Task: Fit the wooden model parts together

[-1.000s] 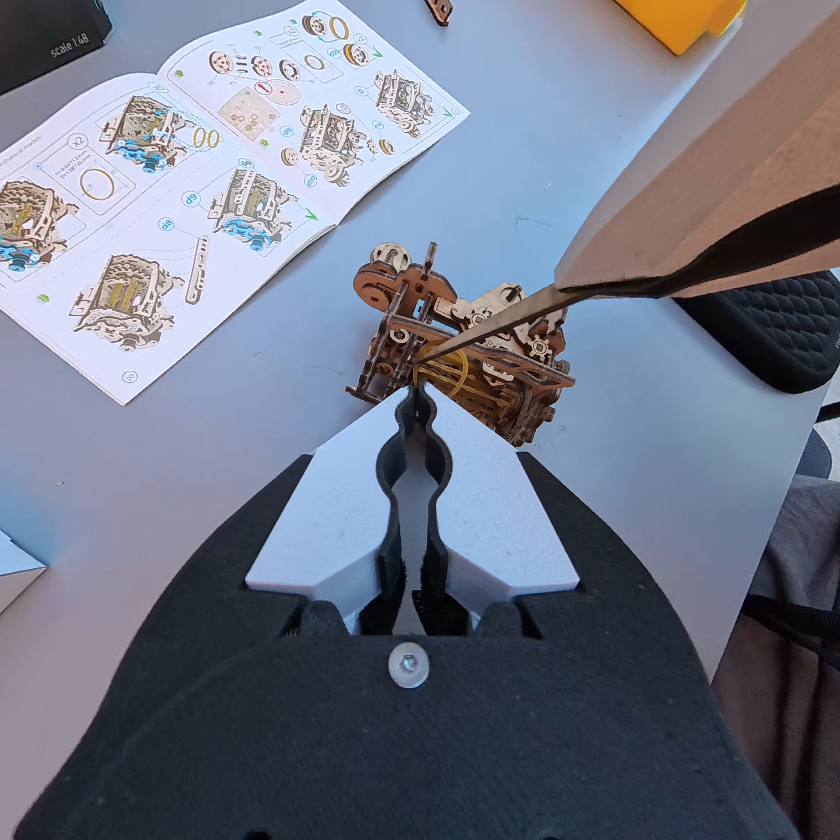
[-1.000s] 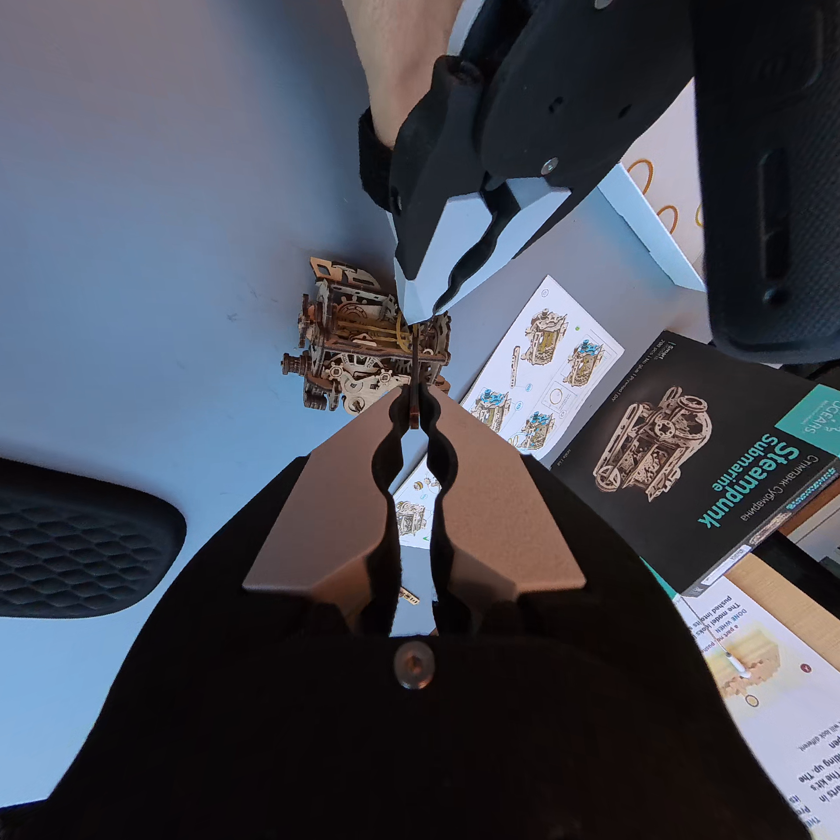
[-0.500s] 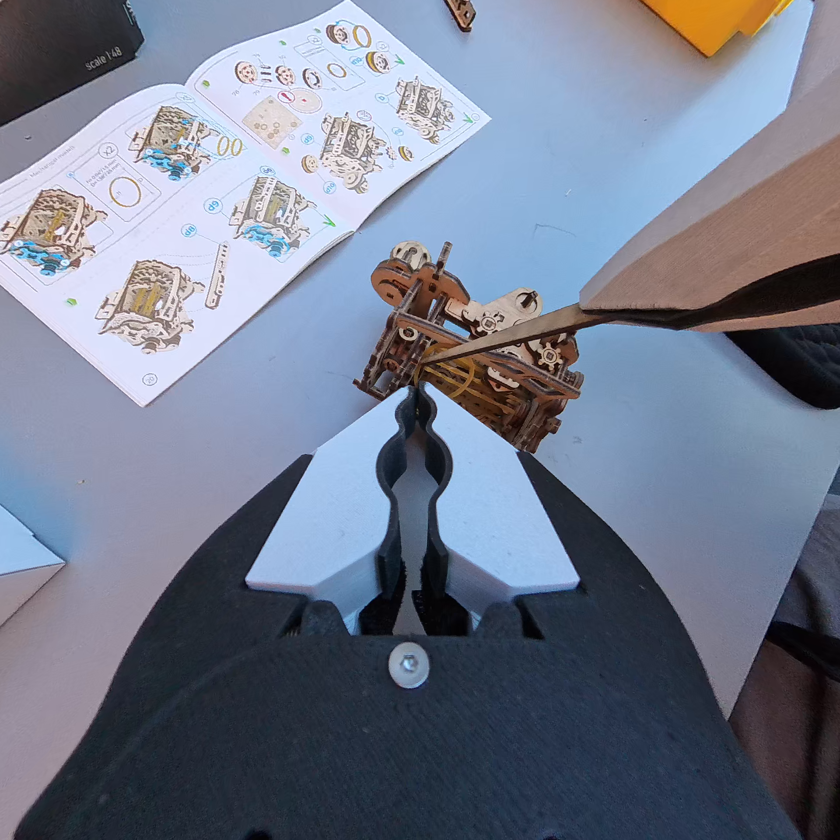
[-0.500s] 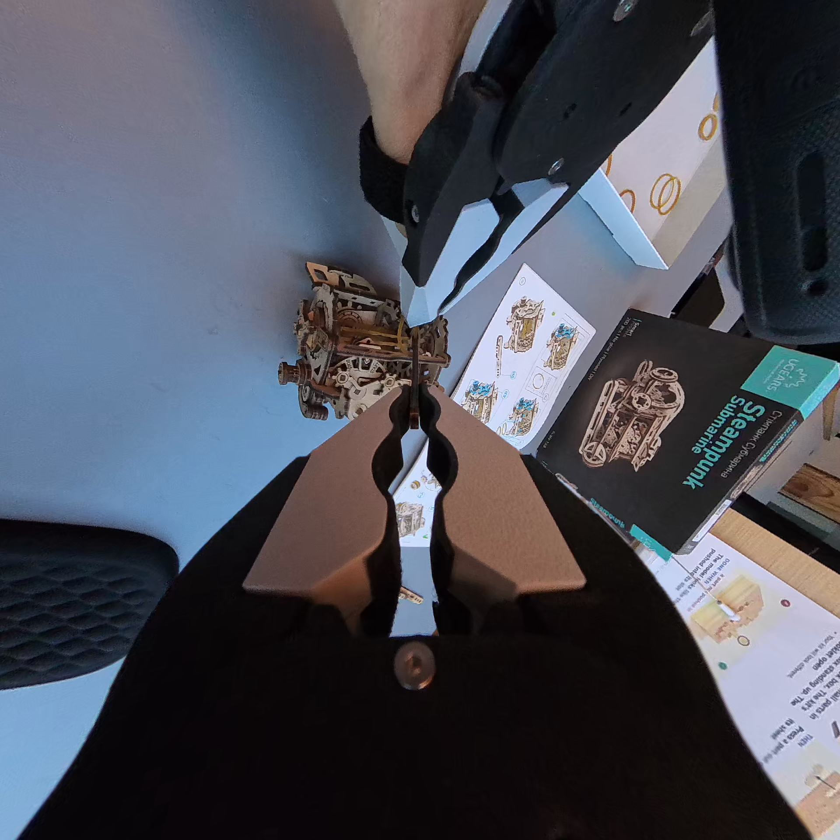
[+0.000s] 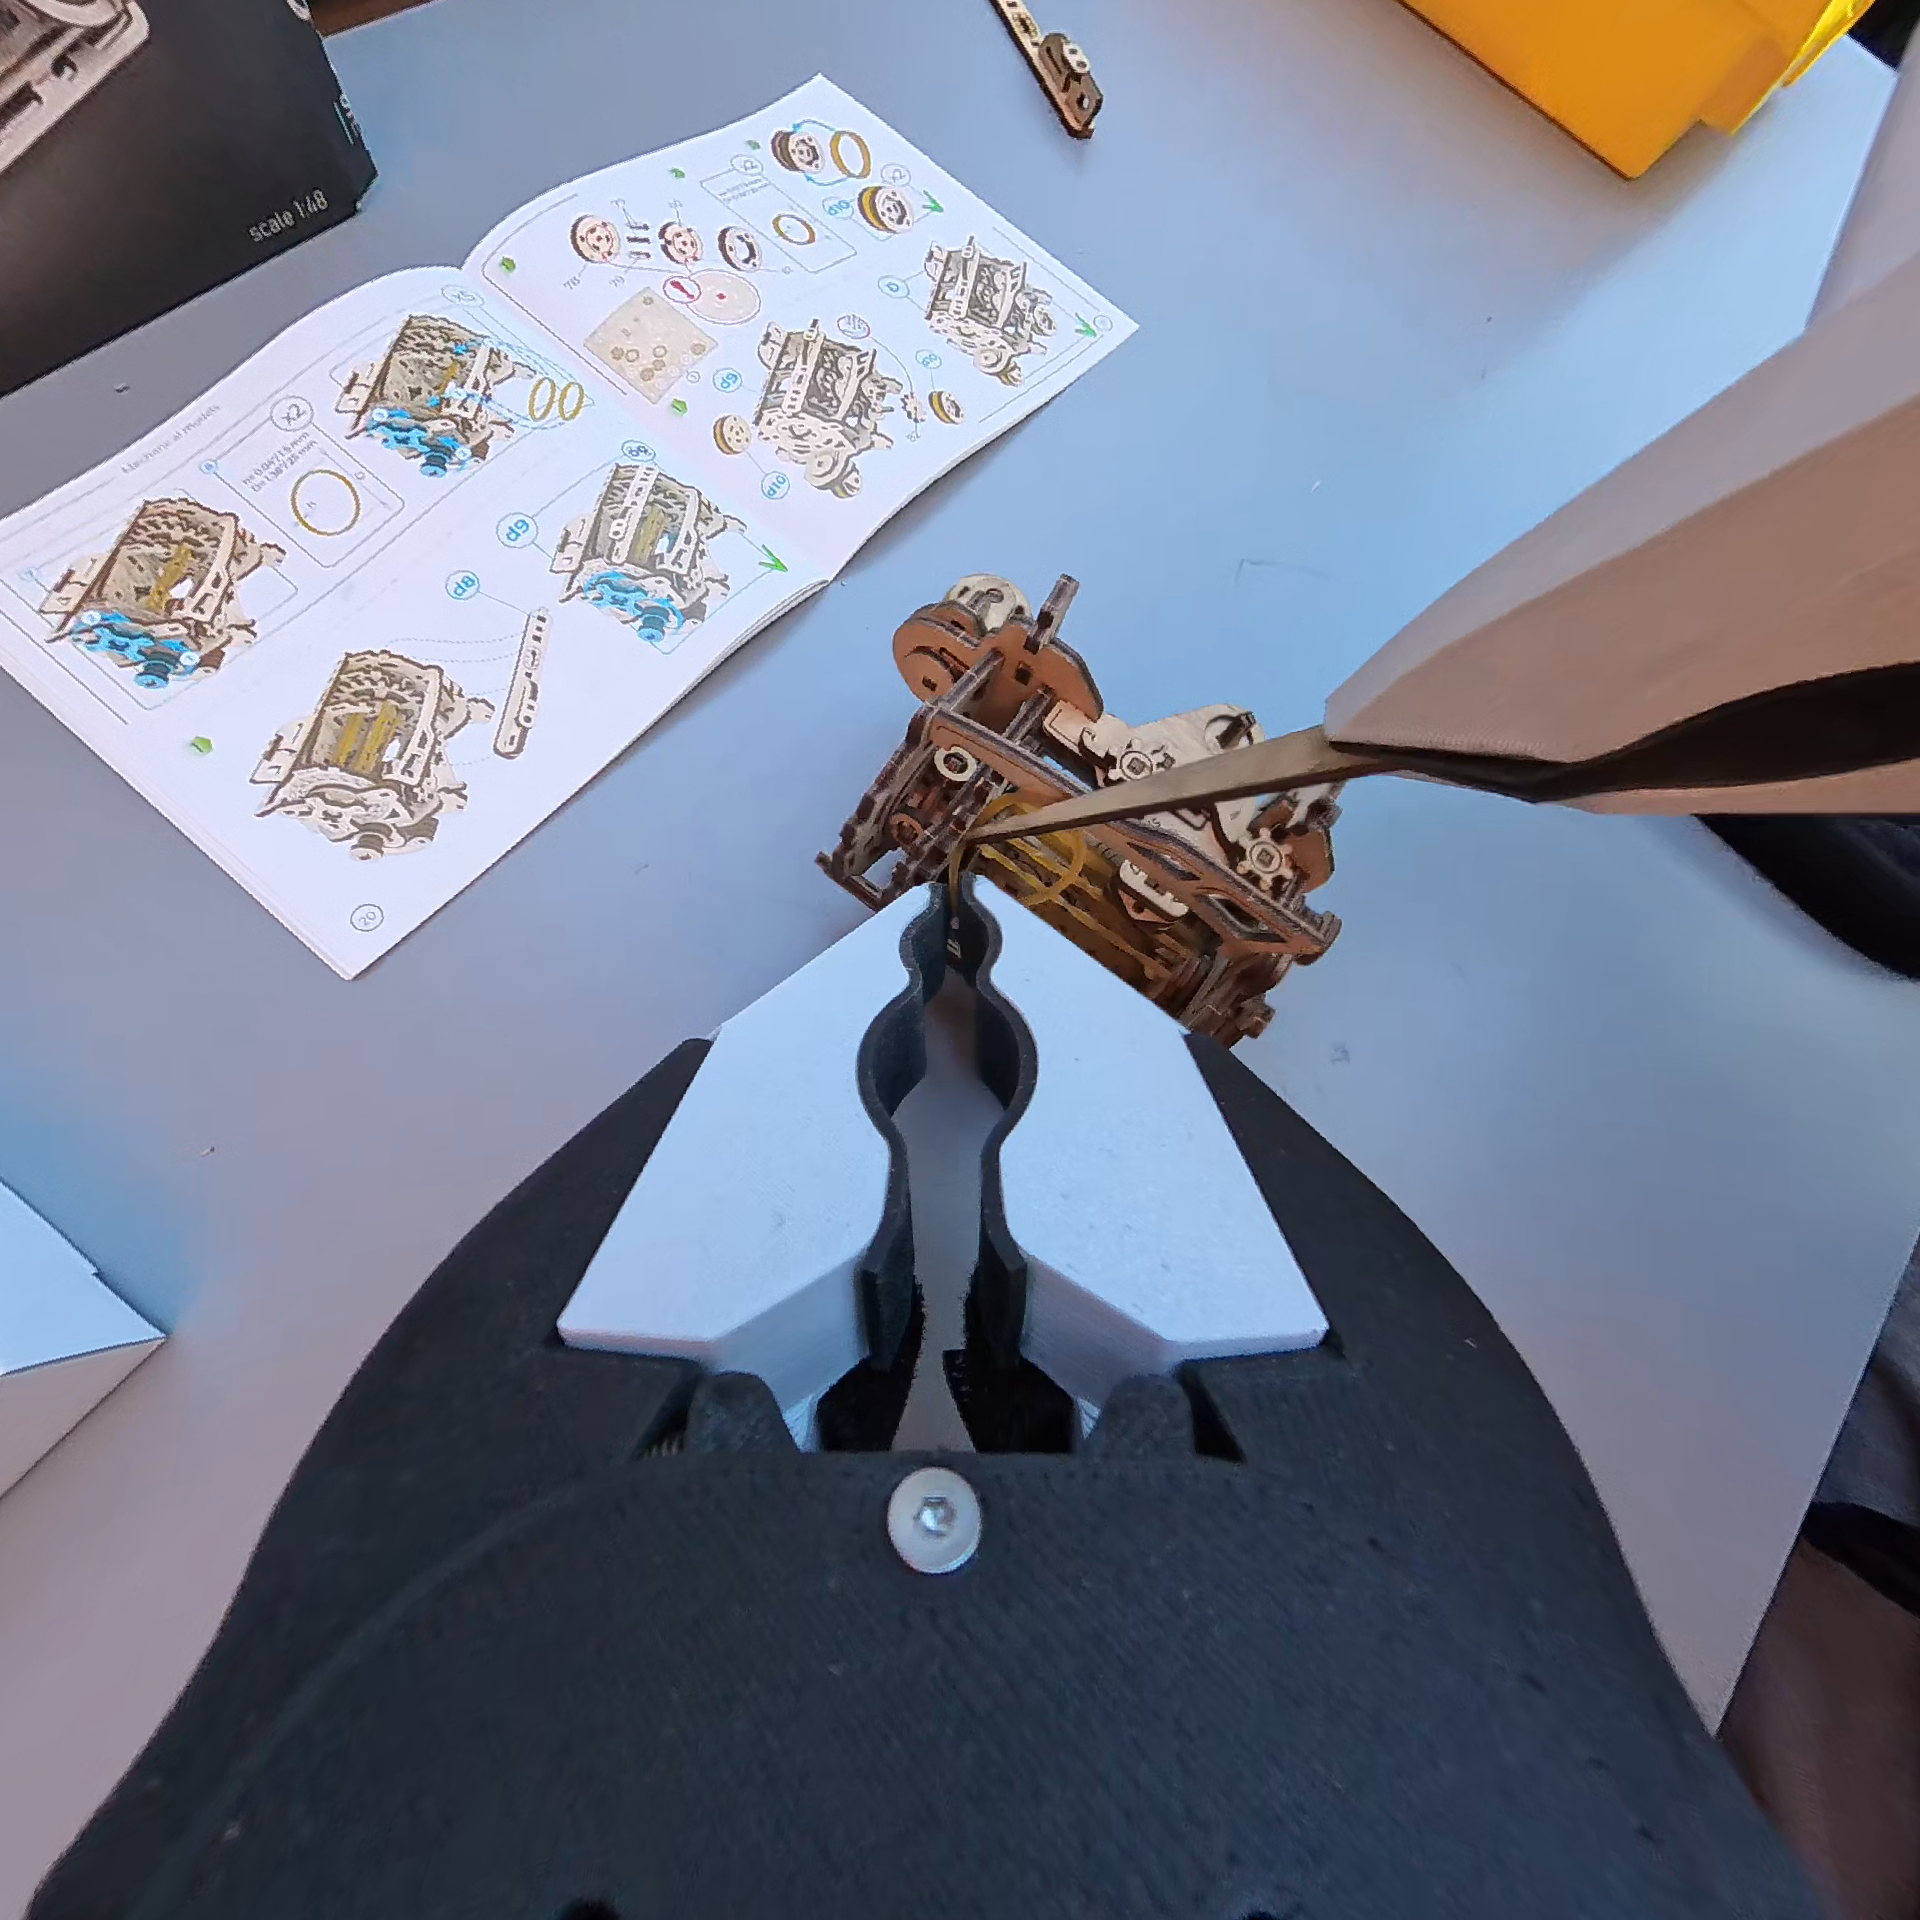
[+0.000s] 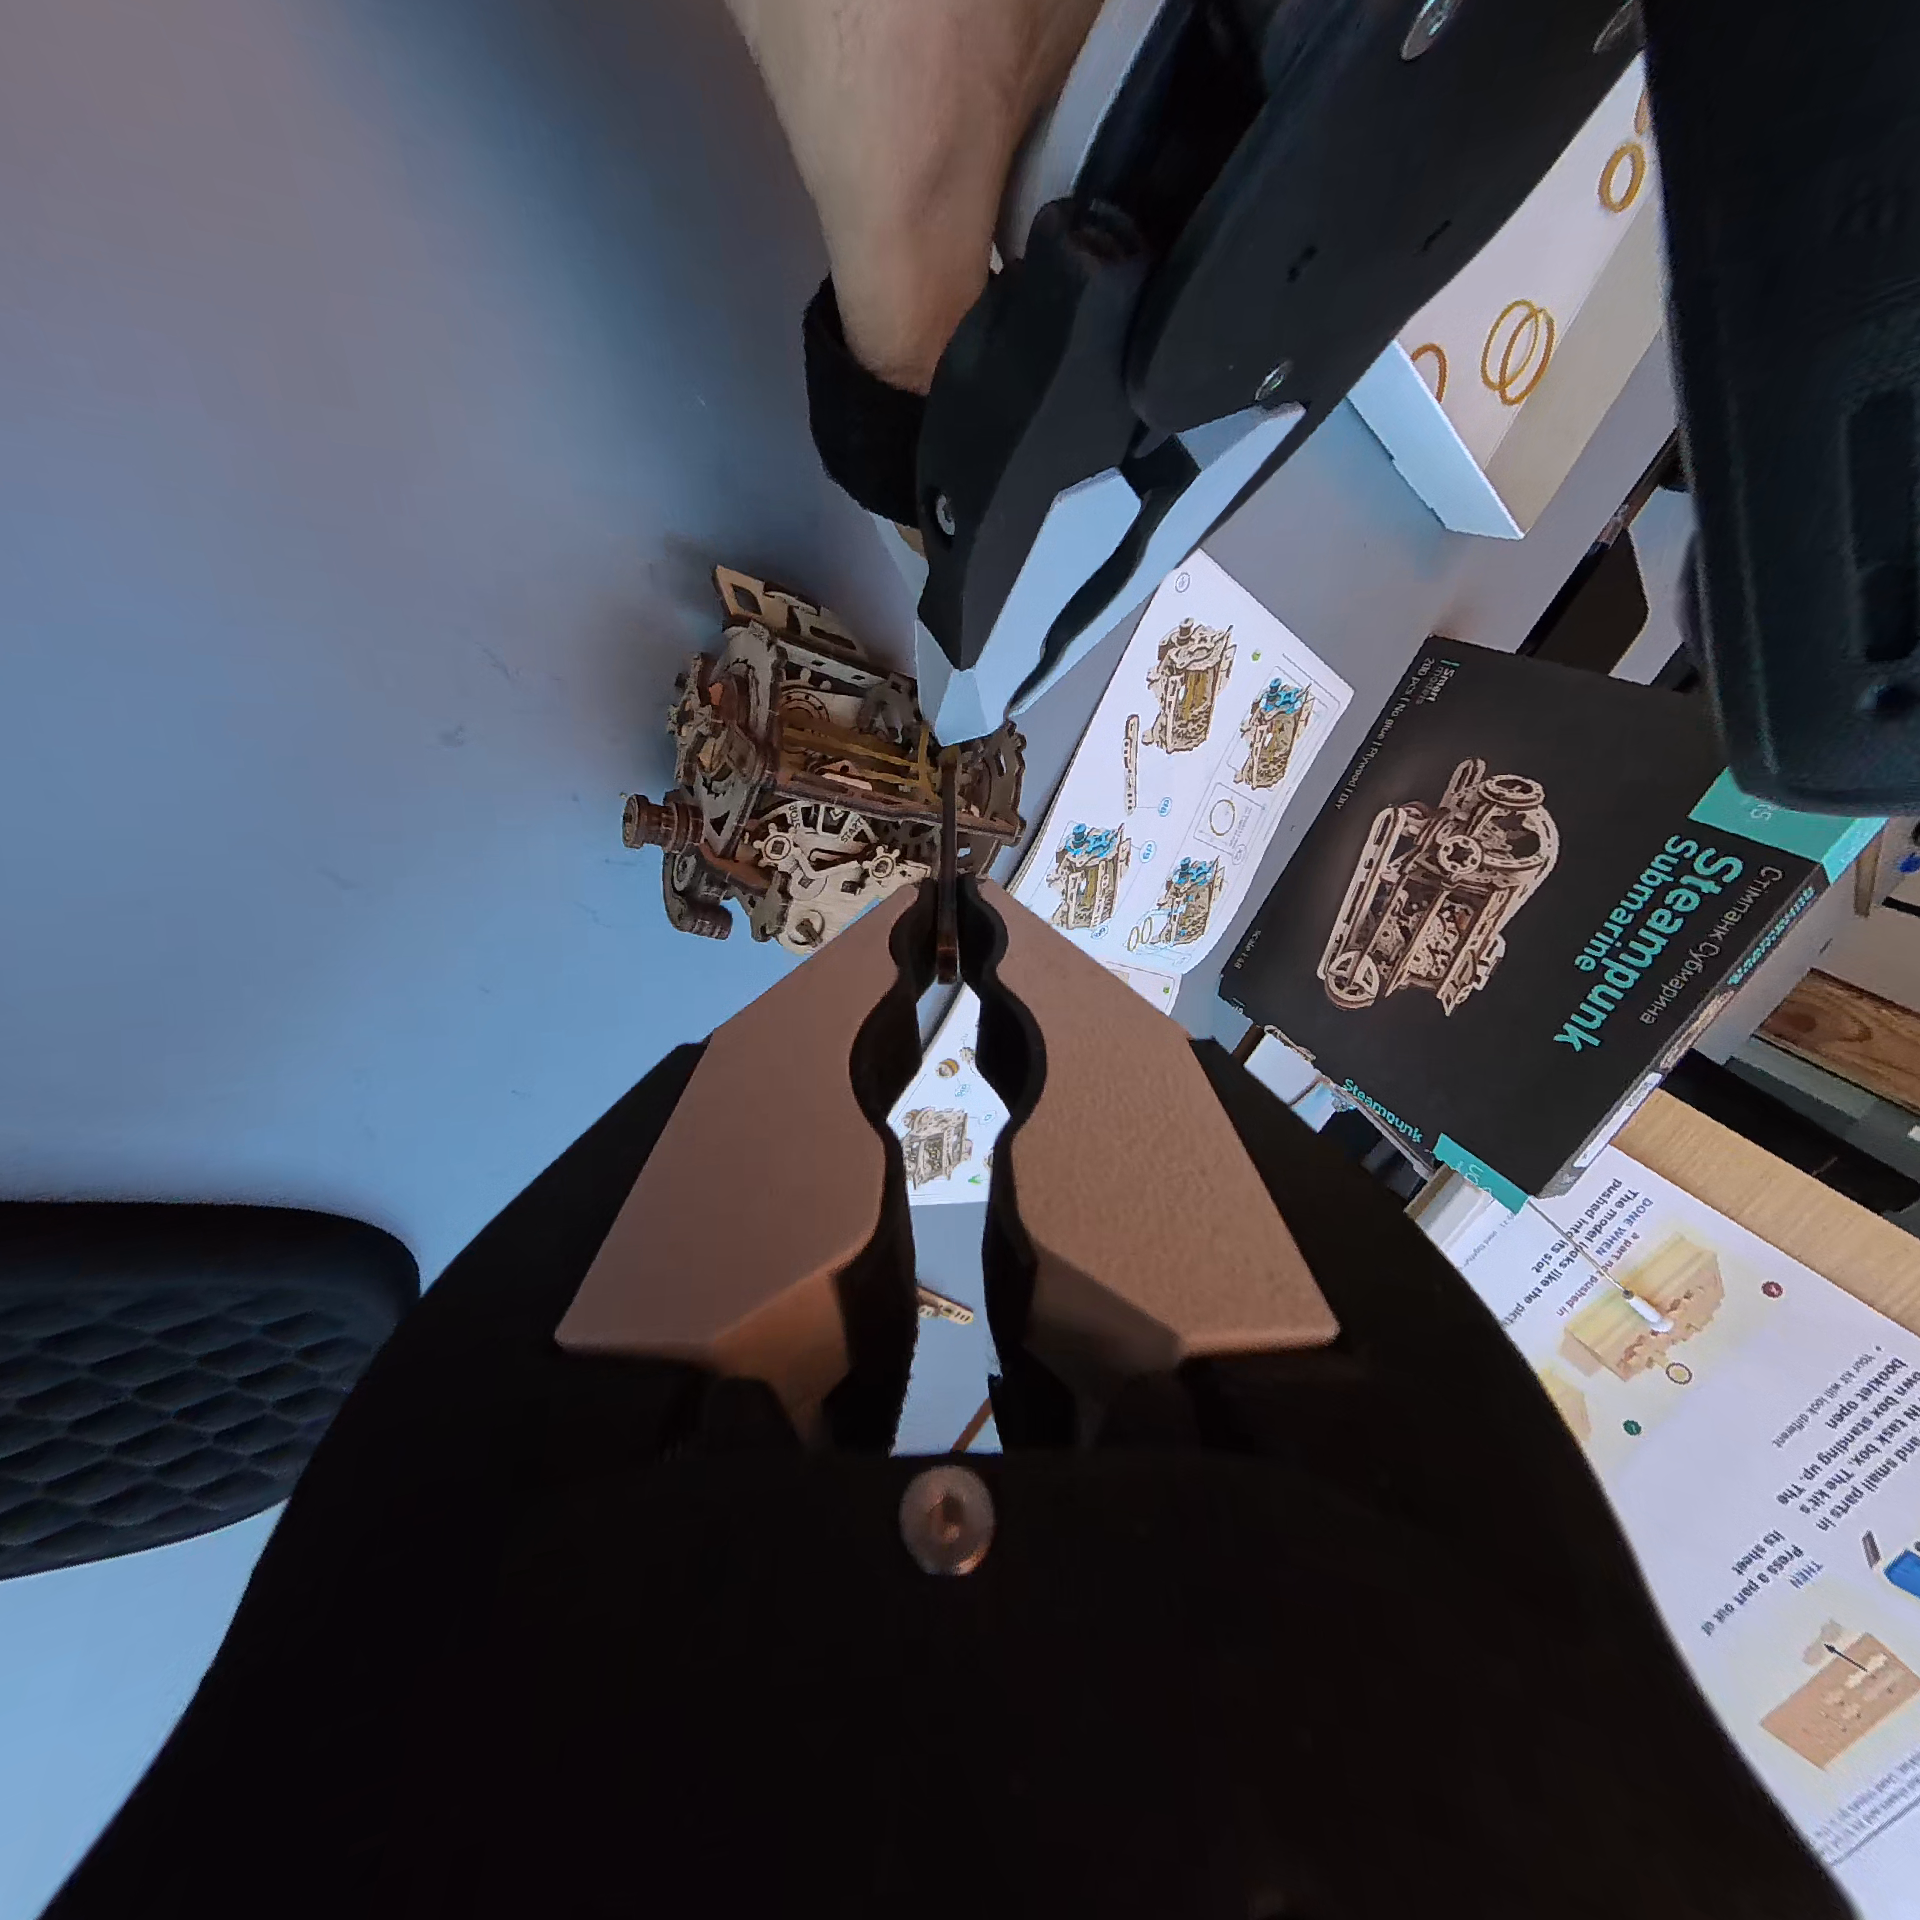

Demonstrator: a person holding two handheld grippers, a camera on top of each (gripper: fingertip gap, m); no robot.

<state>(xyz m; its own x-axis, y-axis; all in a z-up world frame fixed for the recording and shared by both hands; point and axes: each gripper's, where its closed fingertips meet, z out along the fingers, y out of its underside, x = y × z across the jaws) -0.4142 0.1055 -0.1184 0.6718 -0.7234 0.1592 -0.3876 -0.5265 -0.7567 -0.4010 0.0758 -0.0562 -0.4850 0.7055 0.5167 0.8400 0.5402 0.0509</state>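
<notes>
The half-built wooden model lies on the grey table; it also shows in the right wrist view. My left gripper with white fingers is shut on a yellow rubber band that stretches from the model's near corner. My right gripper with brown fingers is shut on a thin wooden strip. The strip crosses over the model, and its tip meets the band just beyond the left fingertips. In the right wrist view the left gripper comes down from above onto the model.
An open instruction booklet lies left of the model, with a black kit box behind it. A loose wooden strip and a yellow object lie at the far side. A black mesh armrest sits past the table edge. There is about 7 centimeters between the tips of the two grippers. The black mesh armrest is about 25 centimeters from both grippers' fingertips.
Both grippers have stayed shut at the model's corner. The model has turned a little on the table, and the strip's tip has stayed at the rubber band.
</notes>
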